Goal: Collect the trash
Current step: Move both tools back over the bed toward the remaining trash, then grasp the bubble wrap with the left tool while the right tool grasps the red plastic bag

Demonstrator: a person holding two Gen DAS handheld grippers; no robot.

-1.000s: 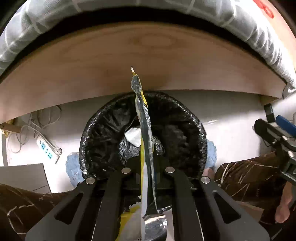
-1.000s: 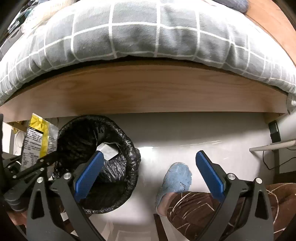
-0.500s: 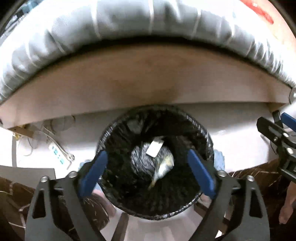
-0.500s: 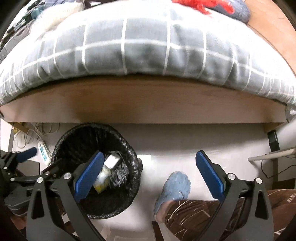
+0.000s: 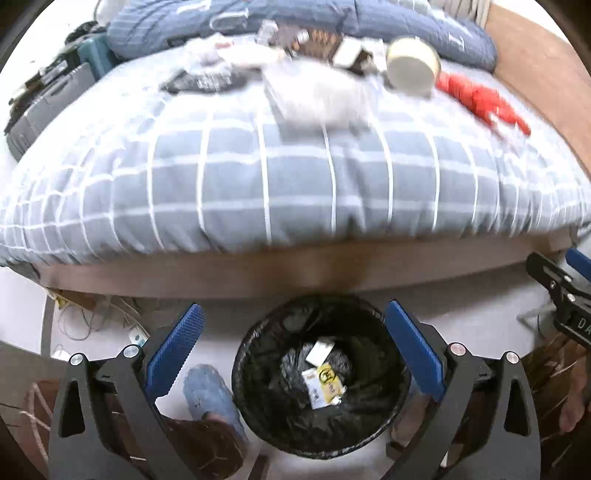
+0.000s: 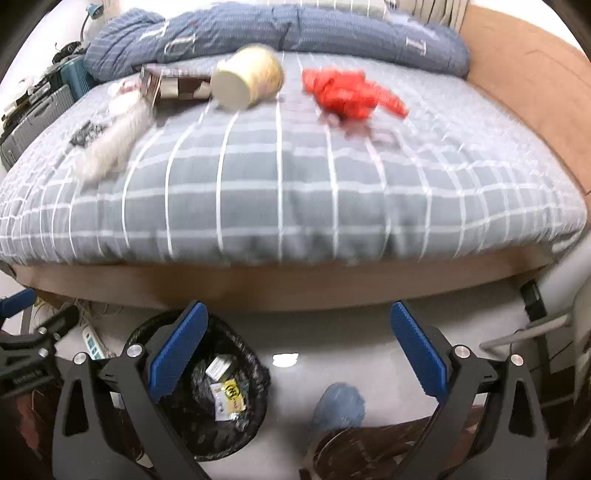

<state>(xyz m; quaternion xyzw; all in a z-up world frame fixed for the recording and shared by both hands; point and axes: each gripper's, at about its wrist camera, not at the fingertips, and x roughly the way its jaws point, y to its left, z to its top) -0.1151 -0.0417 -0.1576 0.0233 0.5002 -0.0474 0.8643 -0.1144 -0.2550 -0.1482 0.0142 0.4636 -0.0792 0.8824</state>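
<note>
Both tools spread, empty — bin on floor at bed edge.
Left tool [image 5: 291, 350] over bin [image 5: 258, 417]; yellow wrapper [image 5: 325, 384] lies inside. Right tool [image 6: 295, 354] over bare floor [image 6: 332, 343]; cup [image 6: 247, 77], red scrap [image 6: 347, 92] on bed [image 6: 295, 184].

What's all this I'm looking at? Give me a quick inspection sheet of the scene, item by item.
Surface: checked grey bedspread on a wooden bed frame; pale floor below.
Job's things: black-lined trash bin holding a yellow wrapper; on the bed, a tipped paper cup, red crumpled wrapper, brown carton, white plastic bag.
Clutter: blue pillow at the head of the bed; luggage at left.
Grippers: left gripper open, empty, above the bin; right gripper open, empty.
Cables: power strip and wires under the bed.
Surroundings: blue slippers, person's legs.
</note>
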